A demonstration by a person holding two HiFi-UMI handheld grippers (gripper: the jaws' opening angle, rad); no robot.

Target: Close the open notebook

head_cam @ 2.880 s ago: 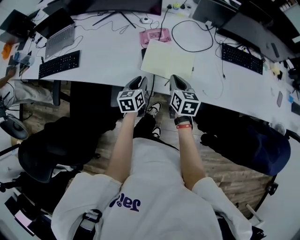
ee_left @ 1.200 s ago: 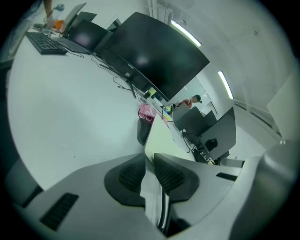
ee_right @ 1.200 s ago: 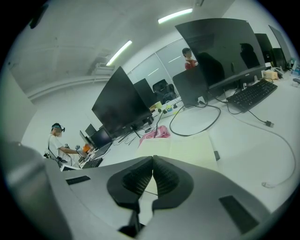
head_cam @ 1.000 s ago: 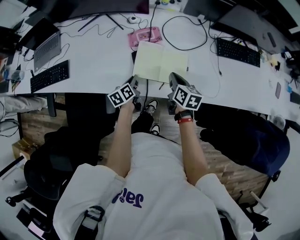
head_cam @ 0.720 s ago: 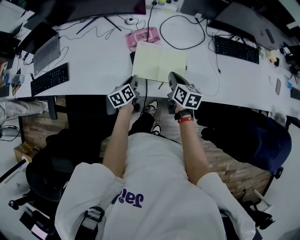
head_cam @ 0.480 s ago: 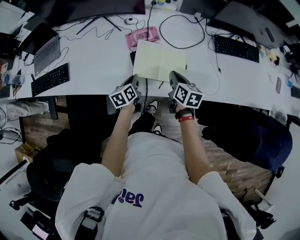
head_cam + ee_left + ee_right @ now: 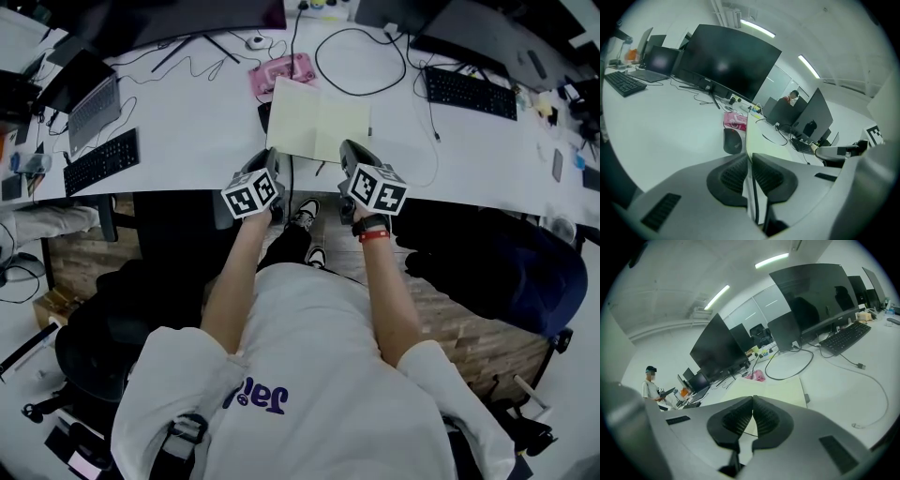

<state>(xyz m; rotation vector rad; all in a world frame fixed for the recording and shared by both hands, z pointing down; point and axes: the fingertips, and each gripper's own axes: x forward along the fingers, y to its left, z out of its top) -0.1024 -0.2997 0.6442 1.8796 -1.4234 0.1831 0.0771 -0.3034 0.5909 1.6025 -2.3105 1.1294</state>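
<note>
The open notebook with pale yellow pages [image 7: 319, 120] lies on the white desk [image 7: 187, 112] near its front edge. The left hand-held gripper [image 7: 750, 164], jaws just closing, pinches the notebook's left edge; the right hand-held gripper [image 7: 752, 416] is closed on nothing

A white desk [image 7: 187, 122] runs across the top of the head view from nine to three o'clock. On it, at twelve o'clock, lies a pink box [image 7: 284, 72], with a black mouse [image 7: 265, 114] just below it and a looped black cable [image 7: 779, 379] towards one o'clock. A keyboard [image 7: 101, 161] and a laptop [image 7: 92, 98] sit at ten o'clock, a second keyboard [image 7: 469, 92] at two. A dark monitor [image 7: 187, 14] stands at eleven. Over the wooden floor [image 7: 469, 347], one black chair [image 7: 103, 328] stands at eight o'clock and another chair [image 7: 525, 281] at four.
</note>
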